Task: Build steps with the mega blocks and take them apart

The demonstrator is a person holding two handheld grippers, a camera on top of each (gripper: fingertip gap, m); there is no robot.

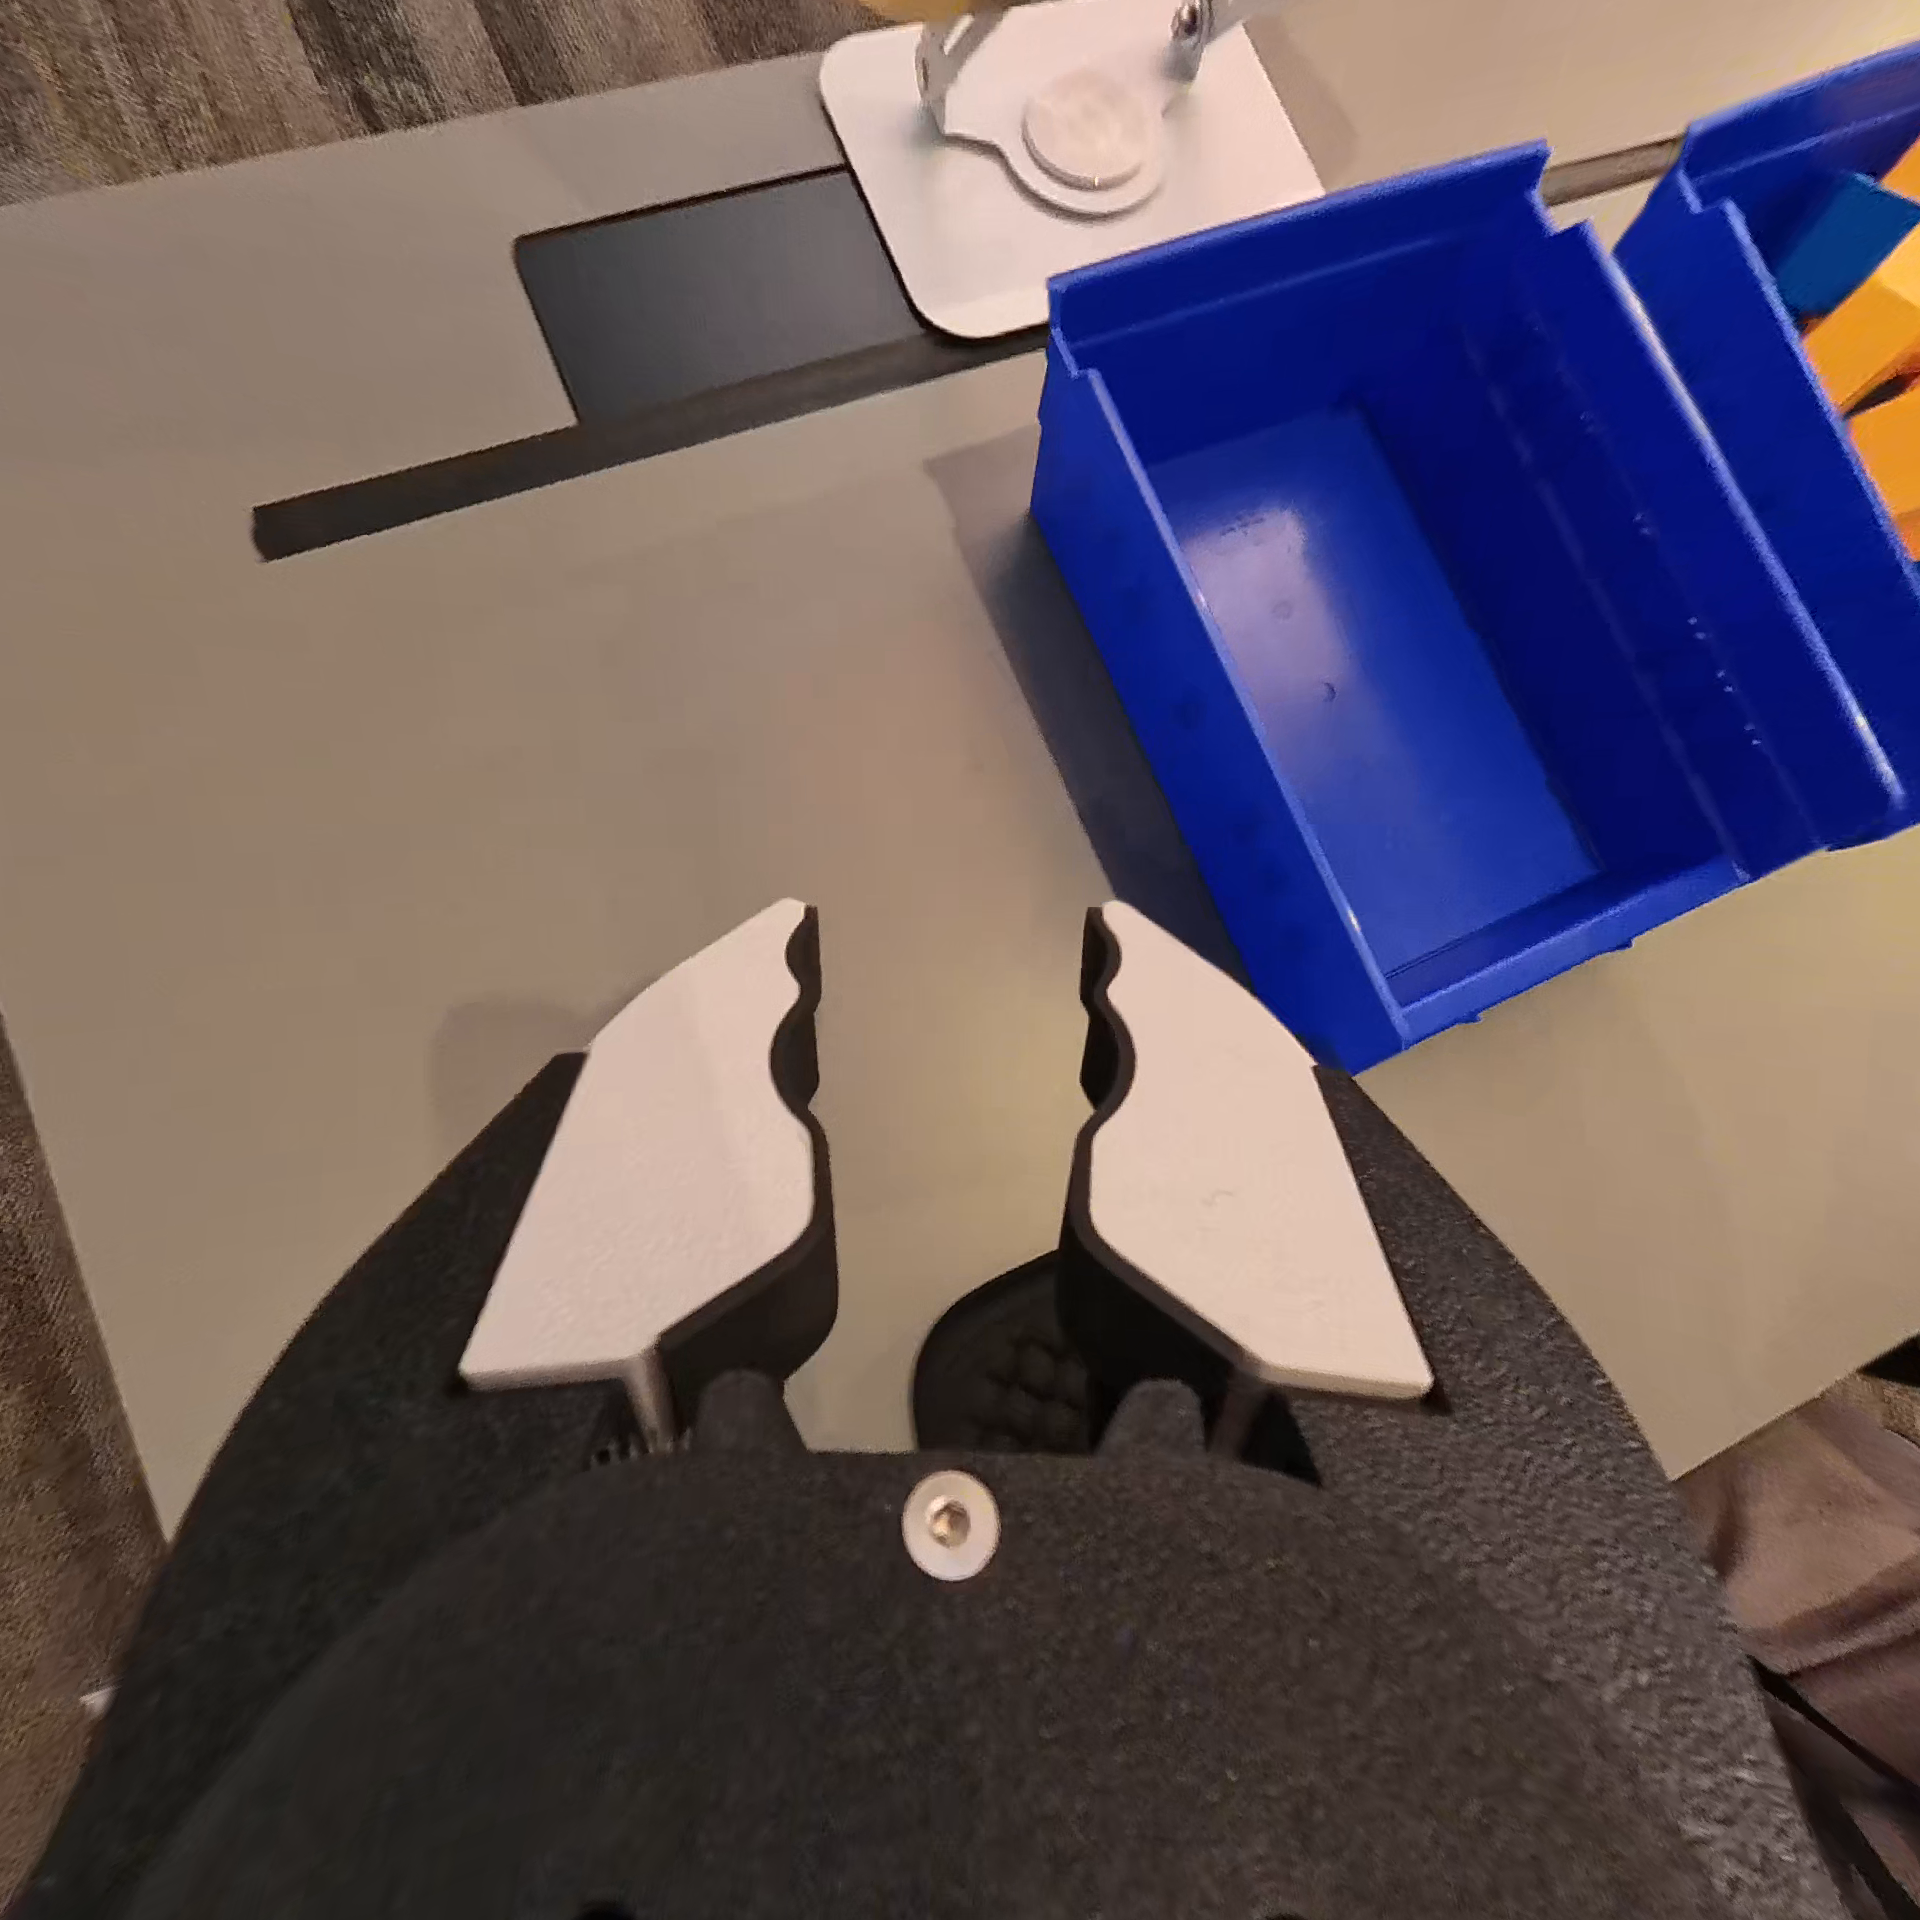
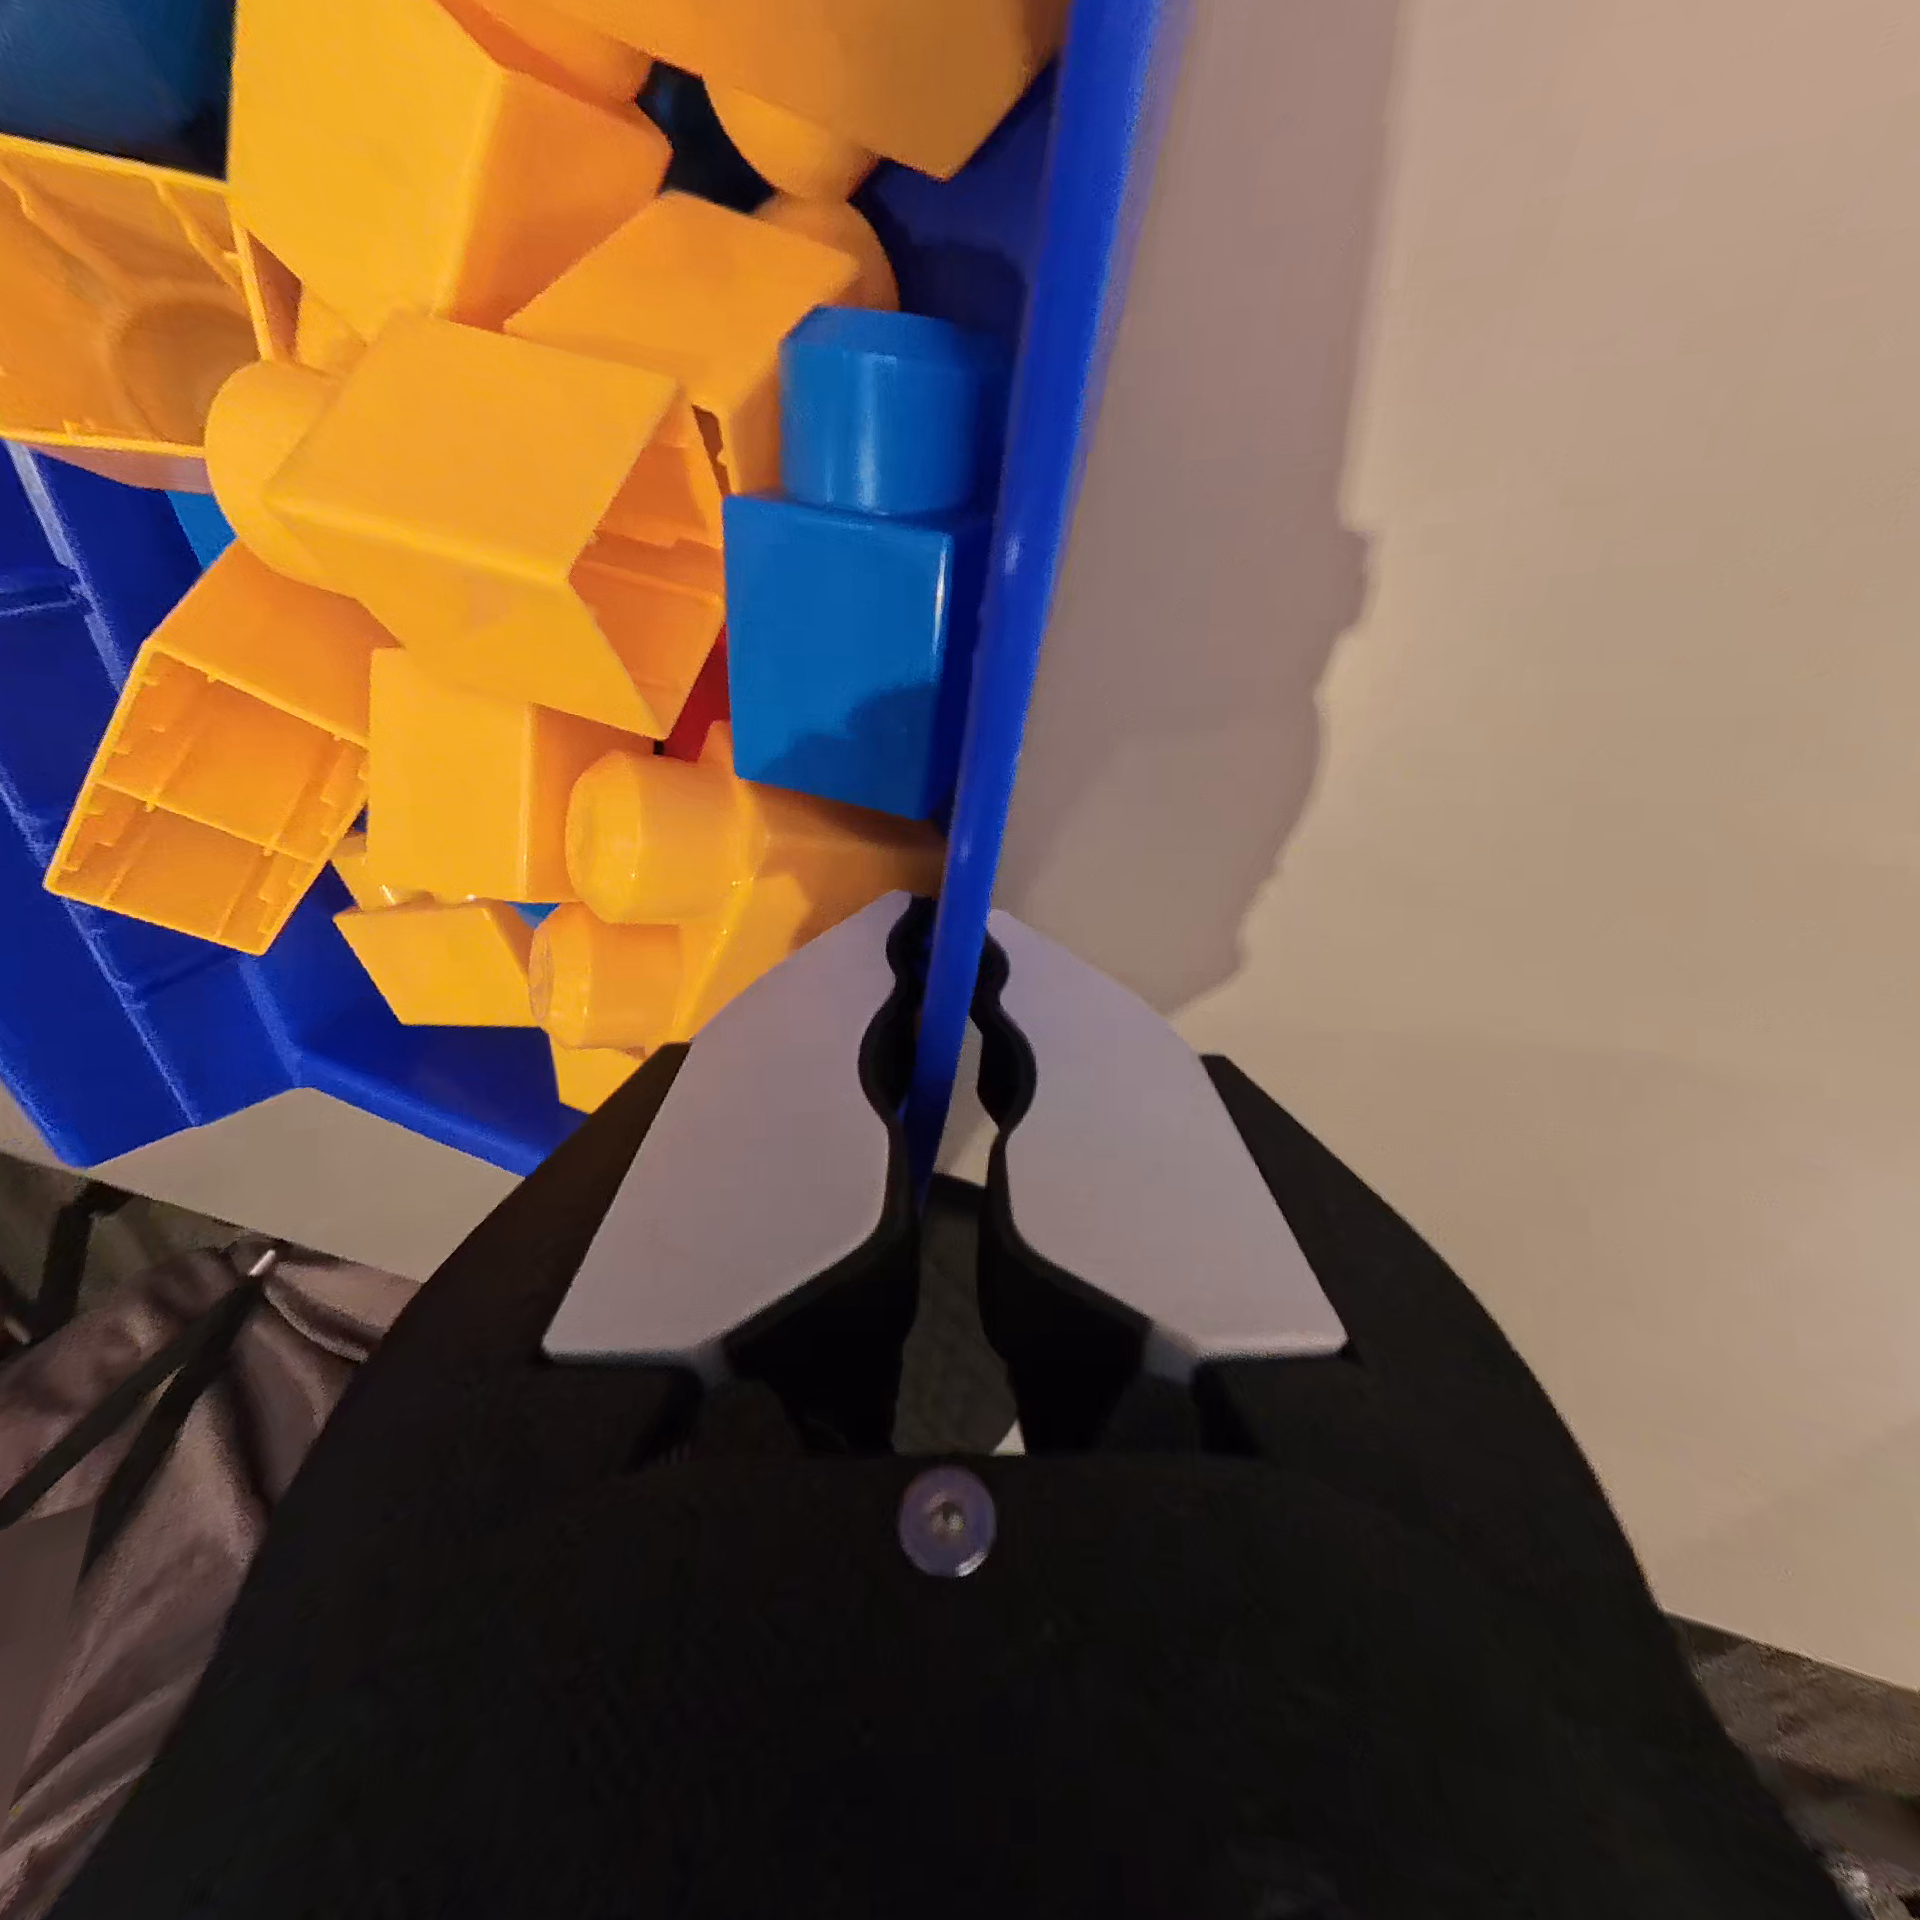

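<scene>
Left wrist view shows your left hand-held gripper spread over the bench, beside two bins: one empty, one holding blocks. Only the right wrist view shows your right hand-held gripper pinching that bin's wall.

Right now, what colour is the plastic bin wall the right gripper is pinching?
Blue bin wall, clearest in the right wrist view.

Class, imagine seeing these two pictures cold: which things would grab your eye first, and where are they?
The jumble of orange plastic blocks heaped in a blue plastic bin, upper left of the right wrist view, with the right hand-held gripper pinching that bin's side wall. In the left wrist view, an empty blue plastic bin sits at right on the grey tabletop.
</scene>
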